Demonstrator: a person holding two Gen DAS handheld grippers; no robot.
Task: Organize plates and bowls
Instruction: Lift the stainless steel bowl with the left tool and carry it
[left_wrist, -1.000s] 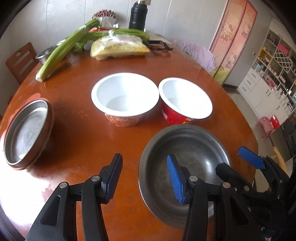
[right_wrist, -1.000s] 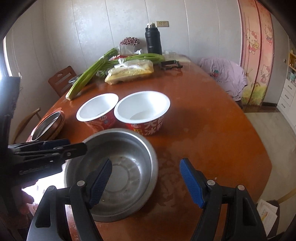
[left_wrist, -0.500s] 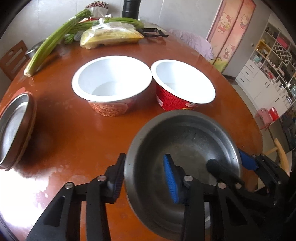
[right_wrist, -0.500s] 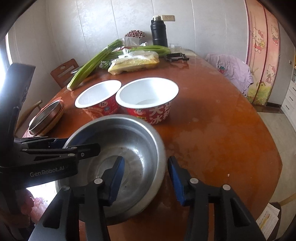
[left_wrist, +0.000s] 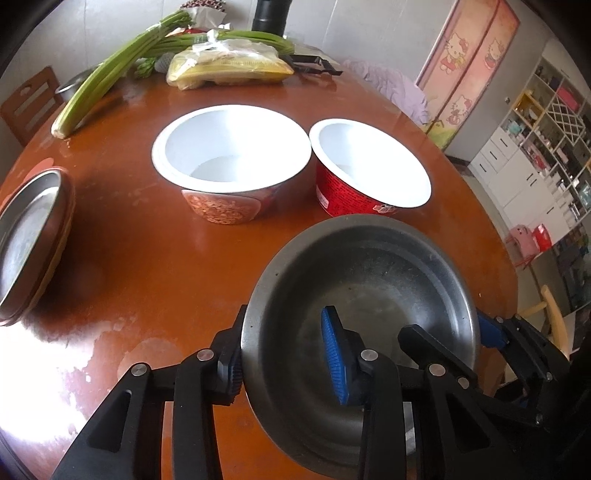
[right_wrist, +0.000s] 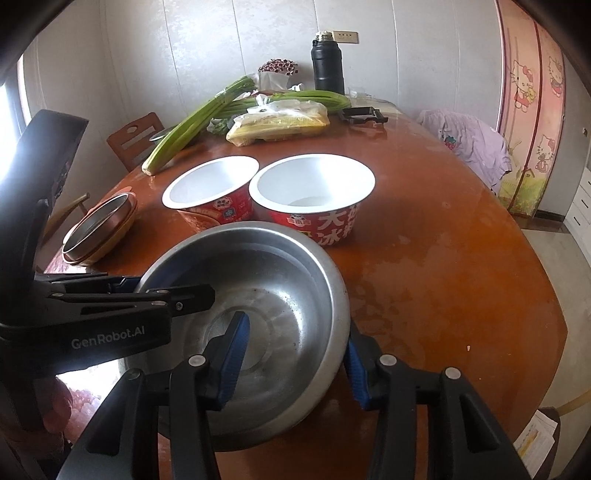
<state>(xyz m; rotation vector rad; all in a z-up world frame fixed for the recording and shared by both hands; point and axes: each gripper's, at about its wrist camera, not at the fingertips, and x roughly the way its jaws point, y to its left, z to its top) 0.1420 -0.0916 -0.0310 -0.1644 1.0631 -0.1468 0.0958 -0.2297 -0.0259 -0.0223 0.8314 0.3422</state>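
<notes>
Both my jaws pinch opposite rims of the steel bowl (right_wrist: 273, 317) near the surface's (right_wrist: 443, 258) front edge, tilted; two-sided hold steadies it, probably bound for the stacked plates (left_wrist: 26, 240) at the left edge.

You can read "GenRobot.AI" on the left claw (right_wrist: 177, 295); the near red bowl (right_wrist: 314, 206) shows "大" and "冰".

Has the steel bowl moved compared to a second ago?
Yes. The steel bowl has lifted and tilted; its far rim now overlaps the red bowl, both grippers clamping it.
</notes>
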